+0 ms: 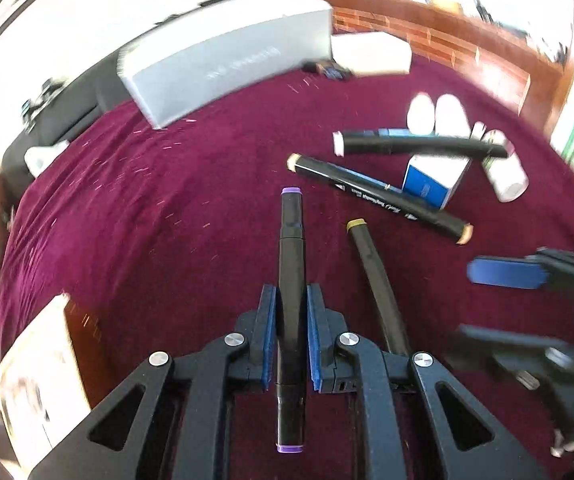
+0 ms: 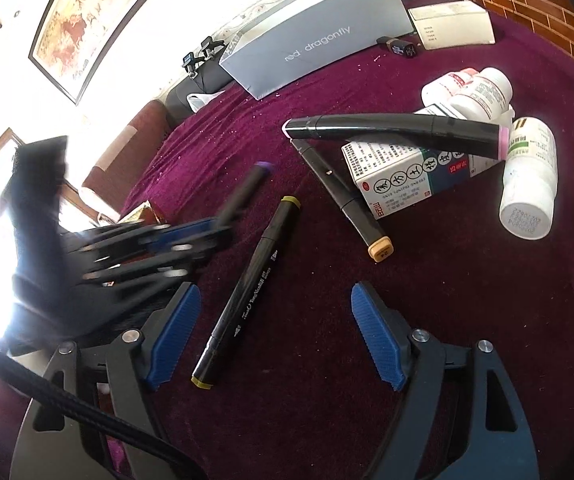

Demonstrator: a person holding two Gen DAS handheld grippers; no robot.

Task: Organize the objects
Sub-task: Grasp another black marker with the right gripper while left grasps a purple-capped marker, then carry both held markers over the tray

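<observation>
My left gripper (image 1: 291, 300) is shut on a black marker with purple caps (image 1: 292, 264), held lengthwise above the maroon cloth; it shows blurred in the right wrist view (image 2: 243, 190). My right gripper (image 2: 275, 300) is open and empty over a yellow-capped marker (image 2: 247, 292), which also lies to the right of my left gripper (image 1: 375, 280). An orange-capped marker (image 1: 379, 198) (image 2: 343, 200) lies on the cloth. A pink-capped marker (image 1: 419, 145) (image 2: 399, 130) rests on a medicine box (image 1: 433, 182) (image 2: 403, 178).
Several white pill bottles (image 2: 527, 184) lie beside the medicine box. A grey shoe box (image 2: 311, 36) (image 1: 227, 60) and a white box (image 2: 451, 24) stand at the far side. A black bag (image 1: 59, 120) lies at the far left. Maroon cloth (image 1: 147, 208) covers the table.
</observation>
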